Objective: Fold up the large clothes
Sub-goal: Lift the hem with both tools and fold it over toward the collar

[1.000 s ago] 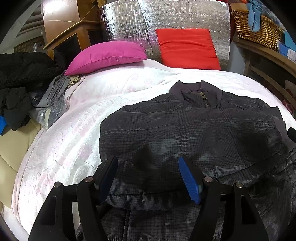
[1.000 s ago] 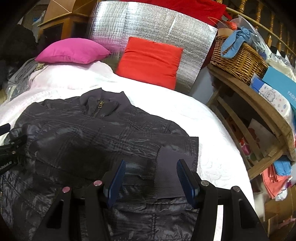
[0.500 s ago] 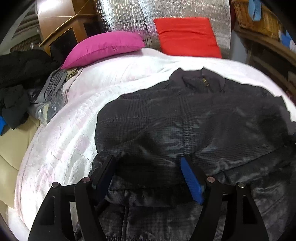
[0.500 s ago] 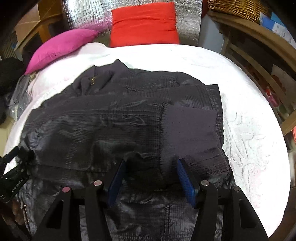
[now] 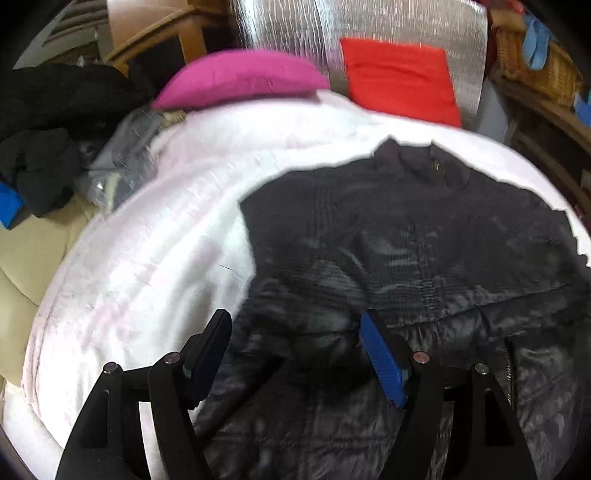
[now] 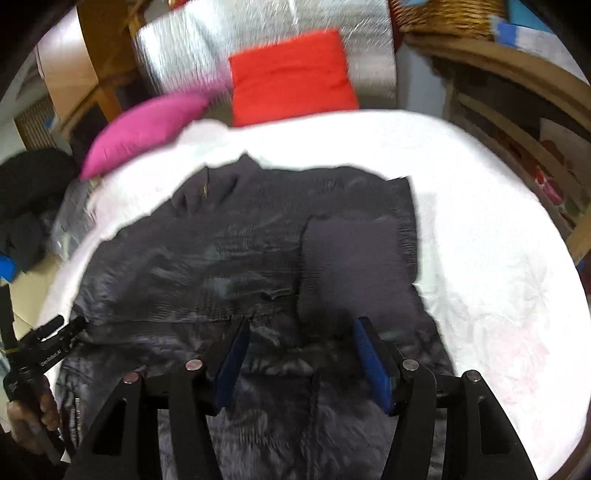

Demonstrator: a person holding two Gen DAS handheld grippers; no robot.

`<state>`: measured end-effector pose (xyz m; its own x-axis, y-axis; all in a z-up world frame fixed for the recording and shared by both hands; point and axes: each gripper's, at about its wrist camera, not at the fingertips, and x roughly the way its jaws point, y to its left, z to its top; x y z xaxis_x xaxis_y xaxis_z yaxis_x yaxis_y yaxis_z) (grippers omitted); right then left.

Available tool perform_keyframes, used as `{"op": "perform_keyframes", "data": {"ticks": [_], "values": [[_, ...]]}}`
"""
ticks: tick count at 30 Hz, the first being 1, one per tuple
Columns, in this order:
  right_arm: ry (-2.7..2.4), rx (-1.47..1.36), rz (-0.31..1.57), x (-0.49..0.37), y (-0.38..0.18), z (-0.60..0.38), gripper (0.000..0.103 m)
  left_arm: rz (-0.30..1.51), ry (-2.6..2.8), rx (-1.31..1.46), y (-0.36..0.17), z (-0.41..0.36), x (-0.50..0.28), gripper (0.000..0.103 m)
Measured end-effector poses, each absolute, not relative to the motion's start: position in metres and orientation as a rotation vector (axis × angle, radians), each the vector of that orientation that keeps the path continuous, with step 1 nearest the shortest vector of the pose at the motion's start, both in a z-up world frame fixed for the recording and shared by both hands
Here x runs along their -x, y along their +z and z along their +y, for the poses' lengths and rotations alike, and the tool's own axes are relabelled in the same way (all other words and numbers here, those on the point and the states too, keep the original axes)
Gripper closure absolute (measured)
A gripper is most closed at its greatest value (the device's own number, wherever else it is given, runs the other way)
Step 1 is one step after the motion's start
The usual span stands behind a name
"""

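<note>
Both pairs of jaws stand apart with nothing pinched between them. Between and beyond the spread fingers of the left gripper (image 5: 295, 354), a dark quilted jacket (image 5: 406, 251) lies flat on a white bedspread (image 5: 147, 258). One black finger sits at the jacket's side edge where it meets the white cover; the other, faced with a blue pad (image 5: 380, 365), is over the shiny fabric. Whether the tips touch the cloth is not clear. Straight ahead of these jaws, past the jacket's zipped collar (image 5: 424, 158), a pink pillow (image 5: 240, 77) and a red cushion (image 5: 399, 77) rest against a silver quilted panel (image 5: 332, 22). Off to one side of the jaws, dark clothes (image 5: 44, 147) are heaped beyond the bed's edge.

From the right gripper (image 6: 299, 350), the same jacket (image 6: 221, 258) fills the space in front of its two blue-padded fingers. A matte ribbed cuff (image 6: 351, 251) of a sleeve folded across the body lies just ahead of the jaws, toward the outer finger. Beyond it stretches bare white bedspread (image 6: 480, 240), then the red cushion (image 6: 291, 74) and pink pillow (image 6: 144, 129). A wicker basket (image 6: 443, 14) sits on a wooden shelf far ahead. At the far side edge of this view, the person's left hand (image 6: 29, 417) grips the handle of the other tool, whose tips meet the jacket's opposite edge.
</note>
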<state>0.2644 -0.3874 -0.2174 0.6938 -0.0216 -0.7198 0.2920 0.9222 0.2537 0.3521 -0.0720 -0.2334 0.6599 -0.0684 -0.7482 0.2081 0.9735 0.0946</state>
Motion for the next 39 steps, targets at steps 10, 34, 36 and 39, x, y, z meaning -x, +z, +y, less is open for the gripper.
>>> {"op": "perform_keyframes", "data": {"ticks": [10,34,36,39], "values": [[-0.213,-0.545,0.728,-0.147,-0.235,-0.429,0.036,0.767,-0.106,-0.062,-0.232,0.008,-0.259,0.023],[-0.113,-0.658,1.095,-0.055,-0.338,-0.359,0.034,1.142,-0.293,0.103,-0.321,0.036,-0.153,0.057],[-0.115,-0.662,1.093,-0.052,-0.335,-0.360,0.048,1.124,-0.284,0.073,-0.320,0.034,-0.149,0.060],[-0.137,-0.587,1.093,-0.044,-0.322,-0.355,0.065,1.115,-0.291,0.094,-0.318,0.034,-0.147,0.062]]}}
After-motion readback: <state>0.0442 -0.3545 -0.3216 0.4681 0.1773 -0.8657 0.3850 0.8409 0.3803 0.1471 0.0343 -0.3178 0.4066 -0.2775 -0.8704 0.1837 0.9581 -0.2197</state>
